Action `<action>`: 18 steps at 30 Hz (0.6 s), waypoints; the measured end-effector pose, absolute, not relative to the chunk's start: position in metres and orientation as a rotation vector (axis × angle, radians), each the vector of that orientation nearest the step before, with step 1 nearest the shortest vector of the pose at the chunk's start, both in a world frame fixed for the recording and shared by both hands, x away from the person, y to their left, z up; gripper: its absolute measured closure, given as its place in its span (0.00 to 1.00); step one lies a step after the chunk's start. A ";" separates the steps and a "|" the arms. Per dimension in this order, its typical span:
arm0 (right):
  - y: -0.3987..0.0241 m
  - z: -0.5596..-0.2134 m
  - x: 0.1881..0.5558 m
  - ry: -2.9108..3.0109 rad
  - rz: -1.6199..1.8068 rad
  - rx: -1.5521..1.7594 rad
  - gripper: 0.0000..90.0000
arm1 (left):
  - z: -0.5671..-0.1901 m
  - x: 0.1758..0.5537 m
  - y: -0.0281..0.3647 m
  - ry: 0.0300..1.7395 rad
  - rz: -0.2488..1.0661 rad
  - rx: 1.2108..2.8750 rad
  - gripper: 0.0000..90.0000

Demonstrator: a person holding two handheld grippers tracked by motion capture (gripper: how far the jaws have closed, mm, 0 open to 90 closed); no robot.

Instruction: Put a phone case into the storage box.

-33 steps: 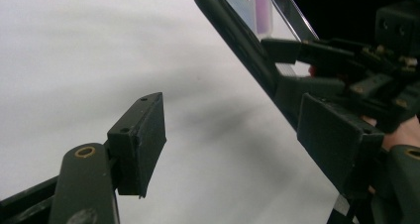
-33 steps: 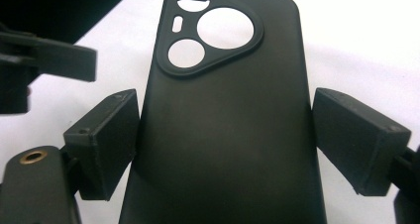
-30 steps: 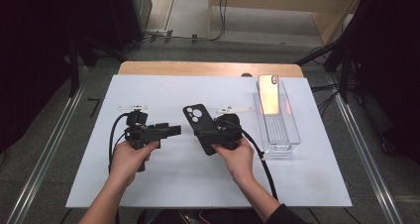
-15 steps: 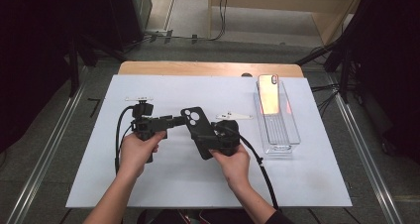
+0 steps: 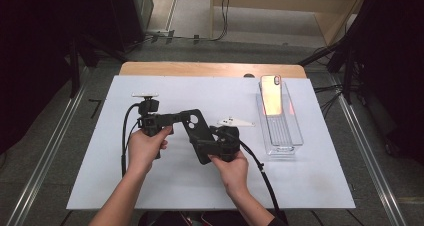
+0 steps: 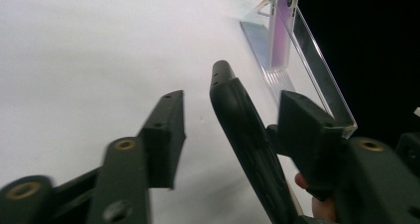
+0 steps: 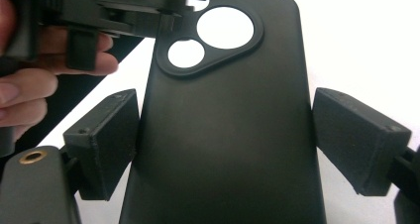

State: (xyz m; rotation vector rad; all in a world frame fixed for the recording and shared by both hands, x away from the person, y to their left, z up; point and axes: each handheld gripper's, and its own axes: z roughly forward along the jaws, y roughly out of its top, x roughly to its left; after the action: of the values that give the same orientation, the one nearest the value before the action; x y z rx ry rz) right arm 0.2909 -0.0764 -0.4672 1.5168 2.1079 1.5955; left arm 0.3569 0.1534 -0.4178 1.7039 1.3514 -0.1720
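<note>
Over the white sheet's middle: the black rubbery phone case with the round camera cut-outs [image 5: 196, 136] is held off the white table sheet [image 5: 300, 186], its cut-out end toward 11 o'clock.
Right gripper [image 5: 212, 146]: clenched on the case's lower end from 5 o'clock, with a jaw at each long edge in the right gripper view.
Left gripper [image 5: 181, 117]: reaching in from 9 o'clock, its jaws have just been closing with the cut-out end [image 6: 237, 130] between them. The far jaw looks to be against the case and the near jaw stands off, so it is not gripping yet.
Meaning for the work: by my reading, a two-handed hold on the case is about to be made, with one end in each tong.
Clear plastic tray [image 5: 295, 136]: at 3 o'clock of the case and well apart, with a gold-backed phone [image 5: 271, 93] leaning in its far end.
Change from a second ago: the left gripper was then clear of the case on its 9 o'clock side with its jaws wide. It has since come across to straddle the cut-out end. The right gripper's hold, the tray and the phone are unchanged.
</note>
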 end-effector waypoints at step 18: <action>-0.066 -0.475 0.287 2.071 1.653 1.485 0.13 | -0.422 0.357 0.156 1.364 -0.309 1.534 0.85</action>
State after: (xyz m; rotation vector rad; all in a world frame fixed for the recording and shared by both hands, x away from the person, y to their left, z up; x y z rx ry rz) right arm 0.2868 -0.0661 -0.4745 1.4854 2.0711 1.6528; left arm 0.3567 0.1559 -0.4222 1.5338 1.3641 -0.3088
